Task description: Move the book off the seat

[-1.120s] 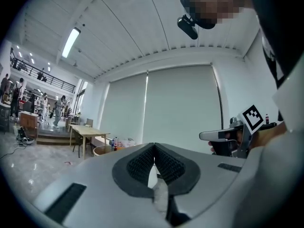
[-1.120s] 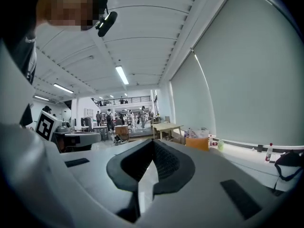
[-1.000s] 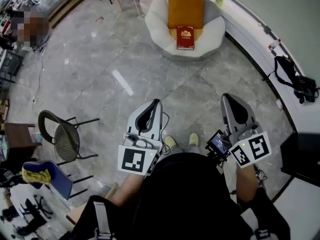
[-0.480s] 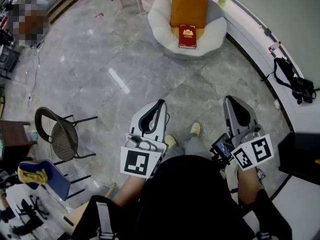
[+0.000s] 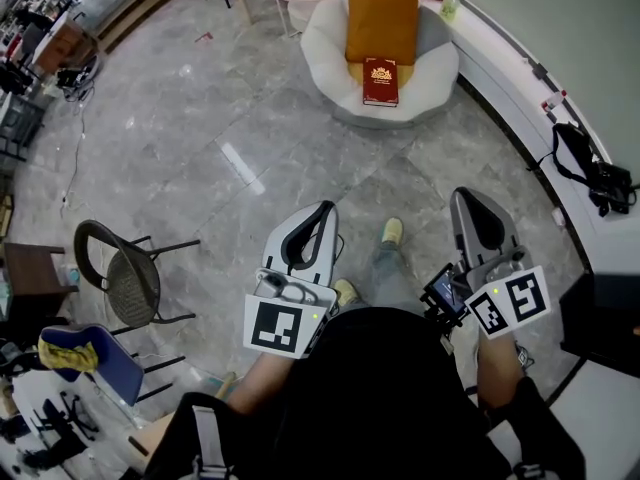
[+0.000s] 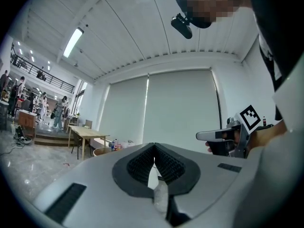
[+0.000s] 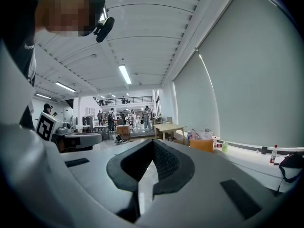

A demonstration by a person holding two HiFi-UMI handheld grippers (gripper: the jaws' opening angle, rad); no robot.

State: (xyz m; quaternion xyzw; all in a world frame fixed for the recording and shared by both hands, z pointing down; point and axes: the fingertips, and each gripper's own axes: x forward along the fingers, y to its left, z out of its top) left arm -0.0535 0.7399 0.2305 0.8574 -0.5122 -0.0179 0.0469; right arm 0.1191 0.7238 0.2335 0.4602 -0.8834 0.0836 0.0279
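Observation:
A red book (image 5: pixel 380 81) lies flat on a round white seat (image 5: pixel 440 68), in front of an upright orange cushion (image 5: pixel 382 16), at the top of the head view. Both grippers are held close to the person's body, far short of the seat. My left gripper (image 5: pixel 322 208) points up toward the seat, and its jaws (image 6: pixel 154 145) are shut with nothing between them. My right gripper (image 5: pixel 462 194) is also shut and empty, its tips (image 7: pixel 153 141) meeting. The cushion (image 7: pixel 202 145) shows small in the right gripper view; the book is hidden there.
A black mesh chair (image 5: pixel 125 273) and a blue chair with a yellow cloth (image 5: pixel 85 353) stand at the left. A white ledge (image 5: pixel 520 78) curves along the right wall, with a black bag (image 5: pixel 600 173) on it. The person's shoe (image 5: pixel 393 231) is on the marble floor.
The person has stepped forward, one foot now ahead. The seat and book have shifted slightly right and down in the head view. Both grippers stay shut near the body.

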